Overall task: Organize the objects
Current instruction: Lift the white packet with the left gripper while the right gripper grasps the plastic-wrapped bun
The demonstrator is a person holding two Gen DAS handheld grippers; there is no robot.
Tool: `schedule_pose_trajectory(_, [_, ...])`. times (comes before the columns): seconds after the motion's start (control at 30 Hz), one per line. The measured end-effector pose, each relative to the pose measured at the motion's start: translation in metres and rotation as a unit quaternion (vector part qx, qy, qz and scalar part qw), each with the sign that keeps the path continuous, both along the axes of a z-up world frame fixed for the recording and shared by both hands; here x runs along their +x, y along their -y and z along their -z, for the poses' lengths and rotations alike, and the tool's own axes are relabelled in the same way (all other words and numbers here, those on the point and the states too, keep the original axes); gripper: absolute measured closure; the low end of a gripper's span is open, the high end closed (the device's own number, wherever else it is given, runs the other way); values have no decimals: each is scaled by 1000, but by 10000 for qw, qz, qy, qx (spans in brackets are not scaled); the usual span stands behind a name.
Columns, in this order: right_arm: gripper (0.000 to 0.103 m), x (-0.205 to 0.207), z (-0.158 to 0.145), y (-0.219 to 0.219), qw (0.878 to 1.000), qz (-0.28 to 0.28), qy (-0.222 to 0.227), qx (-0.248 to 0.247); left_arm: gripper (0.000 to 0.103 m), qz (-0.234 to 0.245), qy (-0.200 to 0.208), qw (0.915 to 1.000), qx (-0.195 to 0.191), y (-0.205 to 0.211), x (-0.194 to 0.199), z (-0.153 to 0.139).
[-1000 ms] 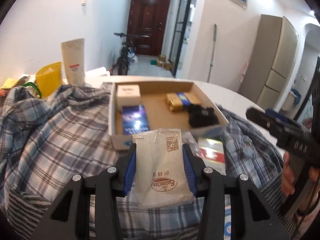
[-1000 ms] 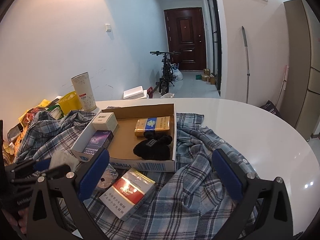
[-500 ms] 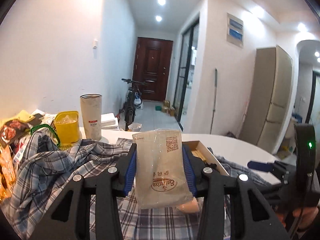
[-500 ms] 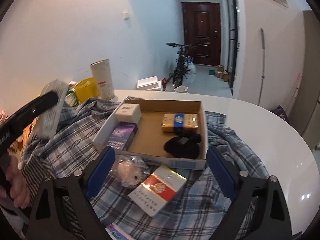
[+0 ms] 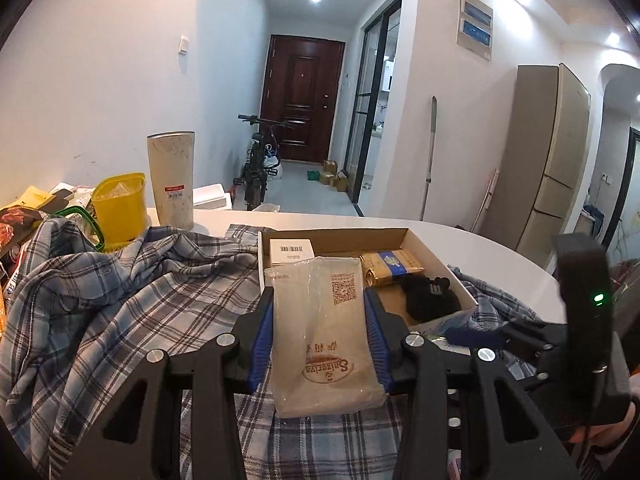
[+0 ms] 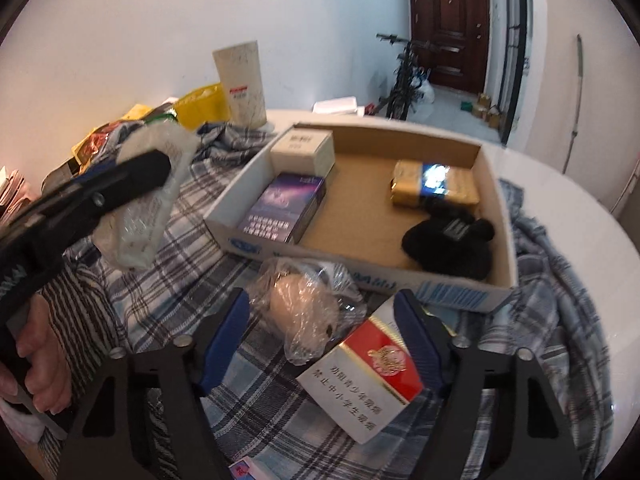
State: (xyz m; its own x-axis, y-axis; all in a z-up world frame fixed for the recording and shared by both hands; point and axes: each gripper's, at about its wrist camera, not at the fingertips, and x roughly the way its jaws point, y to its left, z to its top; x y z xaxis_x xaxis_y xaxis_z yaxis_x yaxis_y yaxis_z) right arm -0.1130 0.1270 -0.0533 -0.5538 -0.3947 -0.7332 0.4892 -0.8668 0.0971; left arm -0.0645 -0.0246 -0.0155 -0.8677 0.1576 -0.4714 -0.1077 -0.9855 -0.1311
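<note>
Both left fingers (image 5: 262, 332) clamp the wet-wipe packet (image 5: 324, 336) lengthwise, pointing forward; right fingers (image 6: 224, 340) gape, empty.

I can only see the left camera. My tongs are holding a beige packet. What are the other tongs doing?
Observer: The right tongs are open, hanging low over a clear bag with something pale inside.
Child: Is that bag in the box?
Observer: No. It lies on the checked cloth just in front of the cardboard box, beside a red and white pack.
Child: What's hiding behind my packet in the box?
Observer: A purple box, lying flat in front of the white box.
Child: Is there room for my packet?
Observer: Probably. The middle of the box floor is bare between the purple box and the black cloth thing.
</note>
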Motion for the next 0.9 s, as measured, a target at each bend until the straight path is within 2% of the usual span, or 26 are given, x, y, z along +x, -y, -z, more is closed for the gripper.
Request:
schedule_pose_trajectory(0.03, [48, -1, 4, 0, 9999, -29, 94, -30, 59, -10, -12, 10000, -18, 0, -1, 0])
schedule_pose_trajectory(0.13, [65, -3, 11, 0, 9995, -113, 276, -81, 59, -50, -2, 10000, -46, -1, 0, 0])
schedule_pose_trajectory(0.23, [76, 4, 7, -1, 9999, -148, 53, -51, 59, -70, 3, 10000, -54, 0, -2, -1])
schedule_pose_trajectory(0.3, [80, 10, -1, -6, 9998, 75, -187, -61, 59, -120, -102, 9998, -82, 1, -3, -6])
schedule_pose_trajectory(0.53, [84, 37, -44, -19, 9946, 146, -1011, -208, 59, -333, -615, 9975, -103, 10, 13, -32])
schedule_pose_trajectory(0.73, [84, 47, -88, -30, 9860, 340, -1616, -222, 59, -286, -747, 9966, -174, 9, 16, -62])
schedule_pose_trajectory(0.83, [84, 42, -120, -37, 9777, 604, -1969, -405, 59, -224, -918, 9950, -334, -1, 14, -86])
schedule_pose_trajectory(0.9, [84, 34, -140, -40, 9706, 807, -2193, -576, 59, -114, -963, 9949, -277, -6, 9, -103])
